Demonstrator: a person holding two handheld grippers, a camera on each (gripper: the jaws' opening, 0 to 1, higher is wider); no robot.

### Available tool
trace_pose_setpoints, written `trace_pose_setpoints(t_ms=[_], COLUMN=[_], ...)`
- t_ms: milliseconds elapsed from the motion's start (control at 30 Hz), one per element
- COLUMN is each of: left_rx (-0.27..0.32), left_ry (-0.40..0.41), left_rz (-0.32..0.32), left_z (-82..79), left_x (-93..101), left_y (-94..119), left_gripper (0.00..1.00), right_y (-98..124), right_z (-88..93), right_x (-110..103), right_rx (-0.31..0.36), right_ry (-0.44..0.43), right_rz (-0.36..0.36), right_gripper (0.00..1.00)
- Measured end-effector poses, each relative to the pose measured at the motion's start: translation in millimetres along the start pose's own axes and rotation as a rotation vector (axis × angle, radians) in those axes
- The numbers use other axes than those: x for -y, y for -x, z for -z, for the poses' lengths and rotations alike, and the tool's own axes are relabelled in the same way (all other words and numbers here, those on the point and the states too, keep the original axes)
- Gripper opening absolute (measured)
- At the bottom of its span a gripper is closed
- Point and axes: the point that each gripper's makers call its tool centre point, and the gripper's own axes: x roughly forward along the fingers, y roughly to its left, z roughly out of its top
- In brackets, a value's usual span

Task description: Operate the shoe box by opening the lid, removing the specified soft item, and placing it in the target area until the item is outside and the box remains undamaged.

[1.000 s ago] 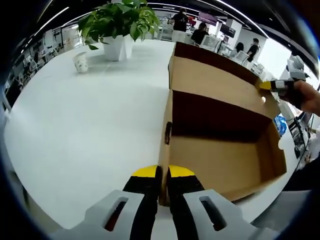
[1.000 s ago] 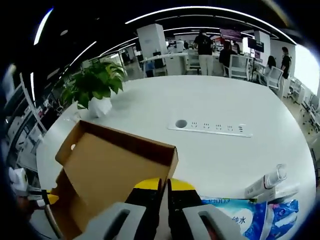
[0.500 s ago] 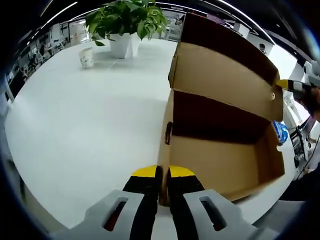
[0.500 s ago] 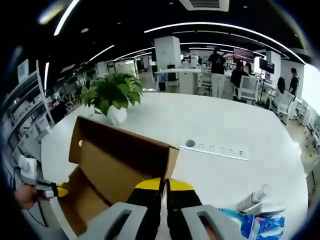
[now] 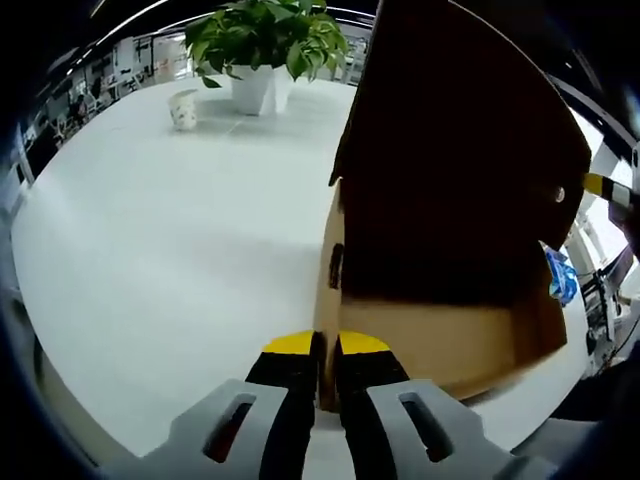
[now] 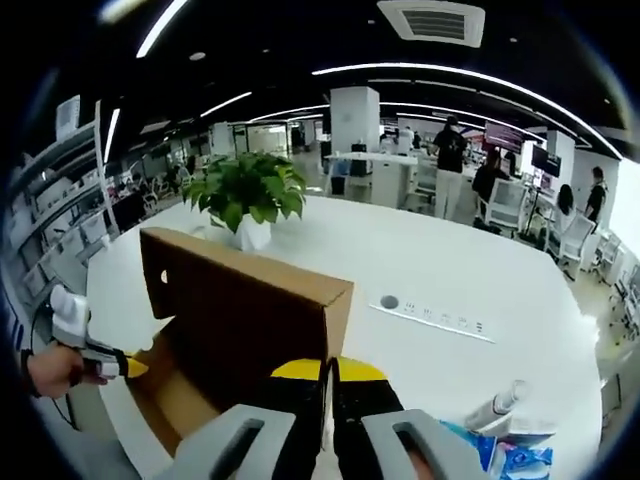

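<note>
While raised far above its tray, one brown cardboard shoe box [image 5: 430, 340] fills centre and right of the left gripper view, on one round white table [image 5: 150, 240]. Left gripper [image 5: 325, 345] at bottom centre, black-and-yellow jaws nipped narrow on the box's near side wall. Right gripper [image 6: 328, 372] at bottom centre of the right gripper view, likewise pinched tight on the corner of the one hinged cardboard lid [image 6: 245, 310].

Counted besides: one leafy green plant in a white pot [image 5: 265, 45] at upper centre, one small white paper cup [image 5: 183, 108] to its left, one blue-printed plastic pack [image 6: 515, 462] at lower right of the right gripper view, one white power strip [image 6: 430, 315] set into the tabletop.

Lid underside dark, in shadow; most of the box's inside hidden beneath it, no soft item made out within. Blue pack cut off by the frame edge; far-off people too small to tell much.

Compared with a second ago: lid swung from laid-back to nearly upright, now shading the tray that earlier lay plainly visible.
</note>
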Motion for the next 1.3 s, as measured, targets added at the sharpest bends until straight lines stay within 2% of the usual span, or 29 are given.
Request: trace_pose_setpoints(t_ms=[167, 600, 833, 1100, 1300], left_rx=[0.016, 0.027, 0.029, 0.038, 0.057], left_ry=[0.031, 0.066, 0.082, 0.094, 0.105], left_rz=[-0.014, -0.015, -0.017, 0.0, 0.039], left_z=[-1.9, -8.5, -10.4, -10.3, -11.9], left_x=[-0.3, 4.5, 7.8, 9.9, 11.8], left_y=[-1.4, -8.8, -10.7, -11.1, -12.5], left_gripper=[0.04, 0.04, 0.04, 0.05, 0.06], right_y=[6.6, 17.3, 19.1, 24.4, 26.2], right_z=[6.1, 28.3, 32.8, 49.1, 60.1], right_x=[-5.6, -8.9, -7.7, -12.6, -16.0], right_rx=[-0.002, 0.016, 0.026, 0.021, 0.022], right_ry=[0.048, 0.051, 0.053, 0.087, 0.072], right_rz=[0.0, 0.005, 0.02, 0.029, 0.046], right_gripper=[0.0, 0.0, 0.0, 0.0, 0.0])
